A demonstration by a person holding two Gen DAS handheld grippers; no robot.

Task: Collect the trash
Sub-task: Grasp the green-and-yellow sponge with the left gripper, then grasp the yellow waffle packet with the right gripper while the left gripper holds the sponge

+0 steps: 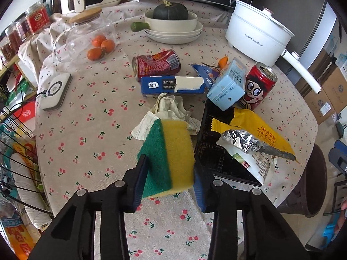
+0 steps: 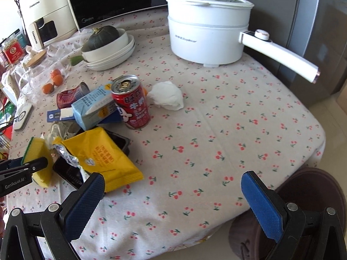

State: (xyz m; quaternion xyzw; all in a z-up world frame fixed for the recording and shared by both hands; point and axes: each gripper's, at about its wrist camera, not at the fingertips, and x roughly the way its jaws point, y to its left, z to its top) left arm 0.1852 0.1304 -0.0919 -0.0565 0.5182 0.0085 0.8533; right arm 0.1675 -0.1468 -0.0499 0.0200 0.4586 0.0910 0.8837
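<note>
My left gripper (image 1: 170, 171) is shut on a yellow and green sponge (image 1: 171, 151), held just above the tablecloth beside a black tray (image 1: 208, 151); the sponge also shows in the right wrist view (image 2: 41, 160). Trash lies ahead: crumpled paper (image 1: 171, 108), a blue box (image 1: 173, 84), a dented red can (image 1: 156, 64), a light blue carton (image 1: 227, 84), an upright red can (image 1: 259, 86), a yellow wrapper (image 1: 256, 130) and foil (image 1: 245, 140). My right gripper (image 2: 173, 195) is open and empty over bare cloth. A white tissue ball (image 2: 167, 95) lies beyond it.
A white electric pot (image 2: 206, 32) with a long handle stands at the back right. Stacked bowls with a squash (image 1: 171, 21), a glass jar (image 1: 86, 36) with oranges and a white device (image 1: 56, 91) sit at the back left. A brown stool (image 2: 303, 195) is by the table edge.
</note>
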